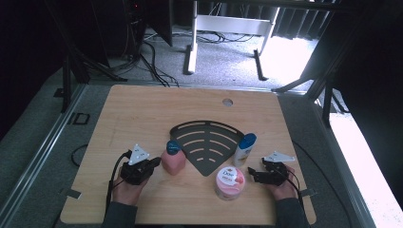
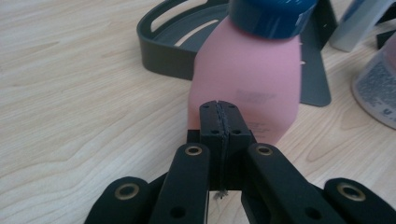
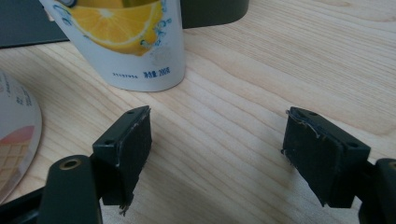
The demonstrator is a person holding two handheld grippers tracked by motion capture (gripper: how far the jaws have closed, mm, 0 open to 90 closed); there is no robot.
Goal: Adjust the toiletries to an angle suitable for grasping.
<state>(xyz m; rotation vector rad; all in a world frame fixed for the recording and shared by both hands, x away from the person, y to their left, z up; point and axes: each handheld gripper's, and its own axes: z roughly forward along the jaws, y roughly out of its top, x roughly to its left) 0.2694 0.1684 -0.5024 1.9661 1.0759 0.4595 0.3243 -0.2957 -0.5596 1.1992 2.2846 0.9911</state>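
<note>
A pink bottle with a blue cap [image 1: 173, 159] stands just left of the dark fan-shaped rack [image 1: 209, 142]. My left gripper [image 1: 155, 164] is beside it on the left, jaws pressed together with nothing between them; in the left gripper view its tips [image 2: 219, 108] sit right in front of the pink bottle [image 2: 247, 79]. A white bottle with a blue cap [image 1: 245, 149] stands at the rack's right edge. My right gripper [image 1: 253, 174] rests near it with jaws wide apart; its view [image 3: 217, 133] shows bare wood between the pads and the white lemon-print bottle [image 3: 126, 39] ahead.
A round pink-lidded jar [image 1: 230, 183] sits near the front edge between the two grippers, also at the left edge of the right gripper view [image 3: 16, 135]. The wooden table [image 1: 142, 114] has a small hole [image 1: 227, 102] at the back.
</note>
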